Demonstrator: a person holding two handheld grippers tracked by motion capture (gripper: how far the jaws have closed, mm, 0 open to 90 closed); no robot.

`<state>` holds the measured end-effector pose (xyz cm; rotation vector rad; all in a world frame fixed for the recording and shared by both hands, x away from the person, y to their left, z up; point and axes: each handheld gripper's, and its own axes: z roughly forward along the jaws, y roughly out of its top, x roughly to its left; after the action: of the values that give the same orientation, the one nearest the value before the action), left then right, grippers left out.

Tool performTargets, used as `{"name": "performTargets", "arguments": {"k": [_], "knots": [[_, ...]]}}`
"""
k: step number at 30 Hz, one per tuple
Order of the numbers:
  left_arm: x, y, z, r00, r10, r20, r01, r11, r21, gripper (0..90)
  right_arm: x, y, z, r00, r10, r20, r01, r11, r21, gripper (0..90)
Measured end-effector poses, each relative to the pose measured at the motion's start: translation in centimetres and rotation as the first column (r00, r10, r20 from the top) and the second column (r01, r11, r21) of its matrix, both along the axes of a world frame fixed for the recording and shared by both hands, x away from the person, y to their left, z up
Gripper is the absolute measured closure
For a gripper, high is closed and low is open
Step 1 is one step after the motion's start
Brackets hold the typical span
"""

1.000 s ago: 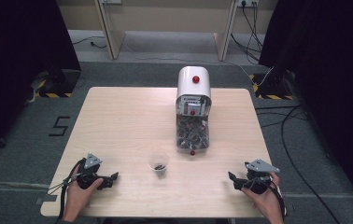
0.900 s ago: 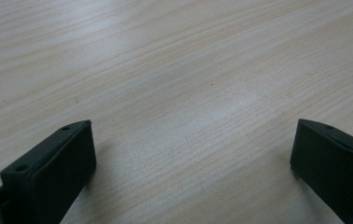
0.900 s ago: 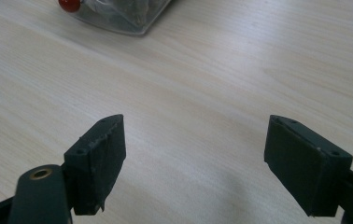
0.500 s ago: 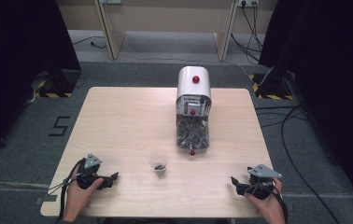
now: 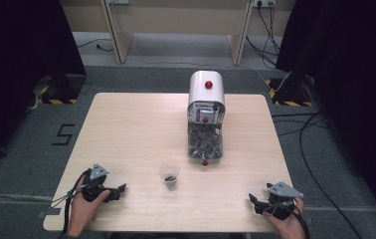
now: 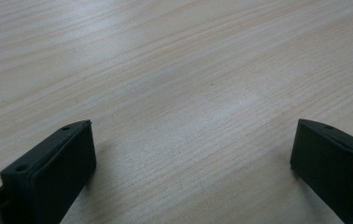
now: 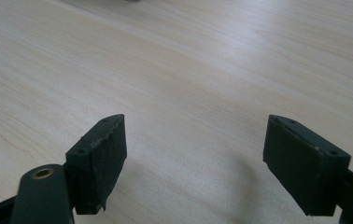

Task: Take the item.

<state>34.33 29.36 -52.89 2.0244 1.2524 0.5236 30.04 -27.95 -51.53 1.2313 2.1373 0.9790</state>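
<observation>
The right hand-held gripper (image 5: 259,203) has drawn back toward the near right corner of the tabletop (image 5: 126,129) since a second ago, while the left hand-held gripper (image 5: 116,191) has stayed near the near left corner. Both rest low over bare wood, each held in a hand, jaws spread wide with nothing between them; the left gripper view (image 6: 188,154) and the right gripper view (image 7: 193,158) show only wood grain between the black jaws. Between the two, a little farther in, a small clear cup (image 5: 169,176) stands upright with something dark inside. Beyond it, right of the tabletop's centre, stands a white dispenser (image 5: 206,99) with red knobs, its clear lower part full of dark pieces.
</observation>
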Motion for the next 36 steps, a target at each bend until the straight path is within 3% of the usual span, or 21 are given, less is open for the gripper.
{"name": "performTargets", "arguments": {"k": [11,16,21,36], "knots": [[0.0,0.0,0.0,1.0,0.0,0.0,0.0,1.0,0.0,0.0,-1.1,-0.6,-0.7,0.9999,-0.009,0.007,0.009,1.0,-0.011,21.9],[0.0,0.0,0.0,1.0,0.0,0.0,0.0,1.0,0.0,0.0,-1.3,-0.8,-0.9,0.9999,-0.012,0.01,0.012,1.0,0.003,21.7],[0.0,0.0,0.0,1.0,0.0,0.0,0.0,1.0,0.0,0.0,-1.7,-1.3,-1.3,0.9999,-0.014,0.007,0.013,0.998,0.057,20.7],[0.0,0.0,0.0,1.0,0.0,0.0,0.0,1.0,0.0,0.0,-2.8,-2.0,-2.0,0.998,-0.029,0.056,0.024,0.996,0.087,19.8]]}}
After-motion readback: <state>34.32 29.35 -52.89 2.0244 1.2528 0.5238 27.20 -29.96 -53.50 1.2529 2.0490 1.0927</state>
